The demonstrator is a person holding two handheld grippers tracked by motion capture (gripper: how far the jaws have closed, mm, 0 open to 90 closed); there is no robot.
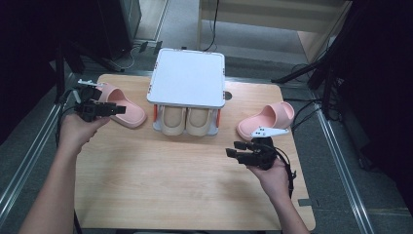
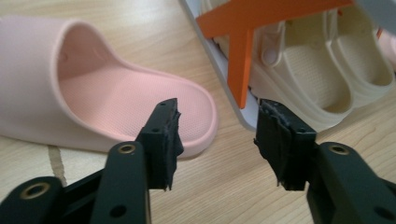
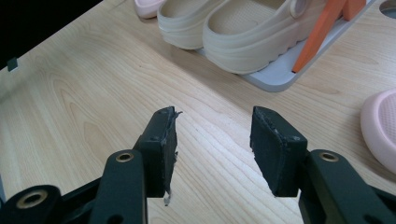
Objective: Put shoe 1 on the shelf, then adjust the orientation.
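Jaws gape wide on both your grippers: left gripper [image 2: 217,140] sits just beside the pink slipper [image 2: 93,93] left of the shoe rack [image 1: 186,78]; right gripper [image 3: 212,149] hovers empty.

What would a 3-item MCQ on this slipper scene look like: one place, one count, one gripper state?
1. Where do the beige clogs sit?
A. on the rack's lower shelf
B. on the rack's white top
C. on the floor

2. How many pink slippers lie on the table?
A. one
B. two
C. three

3. How does the left gripper stand?
A. shut on a slipper
B. open, holding nothing
C. shut on the rack

Key: 1 A, they sit under the white top; 2 B, left pink slipper and right pink slipper; 3 B, its jaws stand apart over bare wood.
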